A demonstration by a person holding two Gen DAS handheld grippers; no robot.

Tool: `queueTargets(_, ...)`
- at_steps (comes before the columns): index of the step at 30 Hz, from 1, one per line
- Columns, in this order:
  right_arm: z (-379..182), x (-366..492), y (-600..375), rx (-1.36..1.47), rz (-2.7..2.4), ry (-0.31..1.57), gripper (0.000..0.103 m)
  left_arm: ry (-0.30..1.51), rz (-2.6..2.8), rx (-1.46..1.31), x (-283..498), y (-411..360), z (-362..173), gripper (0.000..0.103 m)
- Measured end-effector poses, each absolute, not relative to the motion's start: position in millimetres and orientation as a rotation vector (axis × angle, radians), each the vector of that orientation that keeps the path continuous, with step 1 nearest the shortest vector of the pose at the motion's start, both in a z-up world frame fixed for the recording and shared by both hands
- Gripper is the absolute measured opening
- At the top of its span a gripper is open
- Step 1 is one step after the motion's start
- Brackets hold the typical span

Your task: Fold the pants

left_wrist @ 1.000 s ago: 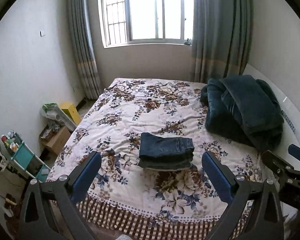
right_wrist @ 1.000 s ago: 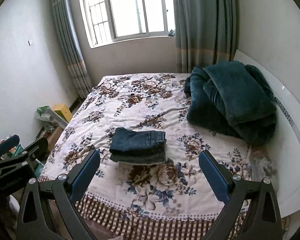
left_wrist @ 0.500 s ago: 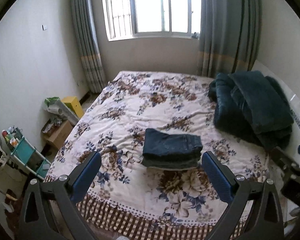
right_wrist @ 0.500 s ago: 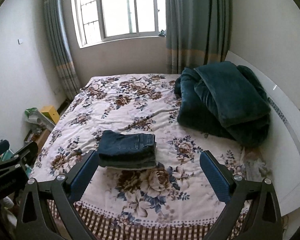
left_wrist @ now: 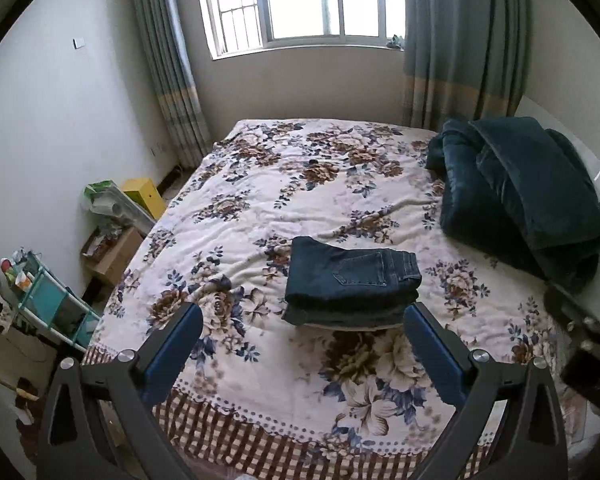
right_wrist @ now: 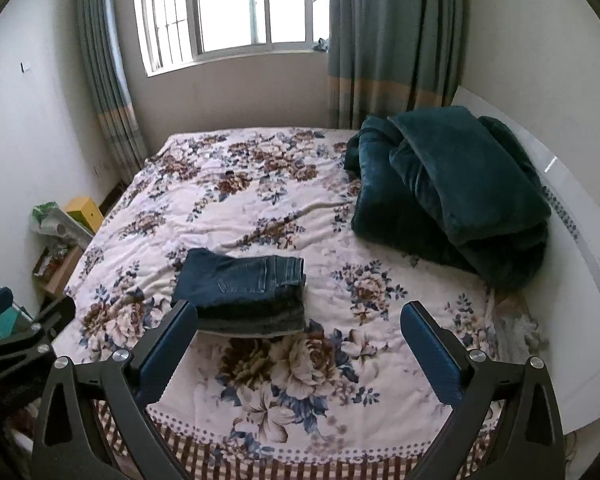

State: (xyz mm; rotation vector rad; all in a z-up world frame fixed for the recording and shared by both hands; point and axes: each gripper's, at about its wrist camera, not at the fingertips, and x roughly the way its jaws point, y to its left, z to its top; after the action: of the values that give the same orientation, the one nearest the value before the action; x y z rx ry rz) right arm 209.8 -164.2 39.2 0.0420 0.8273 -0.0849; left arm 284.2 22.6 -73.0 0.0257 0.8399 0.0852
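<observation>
Dark blue denim, the jeans (left_wrist: 354, 286) lie folded into a thick neat stack on the flowered bedspread (left_wrist: 300, 184), near the foot edge of the bed, with one back pocket facing up. Both tools are above the foot of the bed and touch nothing. The left tool (left_wrist: 302, 354) has its two blue fingers wide apart, and the stack is seen between them, a little farther on the bed. The right tool (right_wrist: 298, 346) is also spread wide and empty; its left finger (right_wrist: 168, 344) covers the near corner of the jeans in the view. A teal plush blanket (right_wrist: 452, 188) is heaped by the white headboard (right_wrist: 572, 216), well apart from the jeans. Behind the bed is a window (left_wrist: 312, 0) with grey-blue curtains (left_wrist: 460, 40)
</observation>
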Motion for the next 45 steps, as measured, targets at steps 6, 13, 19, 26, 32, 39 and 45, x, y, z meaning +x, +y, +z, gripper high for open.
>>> queueTargets(6, 19.4, 219.2, -165.3, 0.055, -0.088, 0.859, 0.103, 0.872, 0.068, 0.013, 292.3, 24.8, -81.5, 0.103)
queueTargets(13, 6.1, 217.6, -164.2, 0.05, -0.091, 0.881, 0.103, 0.885, 0.086, 0.025, 292.8, 25.8, -87.1, 0.103)
queueTargets(19, -2.7, 220.0, -160.8, 0.053, -0.071, 0.907, 0.103, 0.888, 0.09, 0.03, 292.6, 25.7, -88.2, 0.103)
queueTargets(26, -6.0, 217.9, -155.7, 0.045, -0.067, 0.902, 0.103, 0.884, 0.096, 0.036, 289.4, 30.0, -89.1, 0.103)
queueTargets(32, -6.6, 216.9, -154.8, 0.043, -0.07, 0.902, 0.103, 0.887, 0.109, 0.045, 288.4, 32.8, -90.6, 0.103)
queueTargets(39, -6.3, 217.3, -154.1, 0.042, -0.069, 0.902, 0.103, 0.882, 0.108, 0.055, 287.7, 30.0, -90.5, 0.103)
queueTargets(45, -6.2, 216.9, -153.1, 0.041, -0.071, 0.901, 0.103, 0.879, 0.111, 0.057, 287.5, 30.7, -89.1, 0.103)
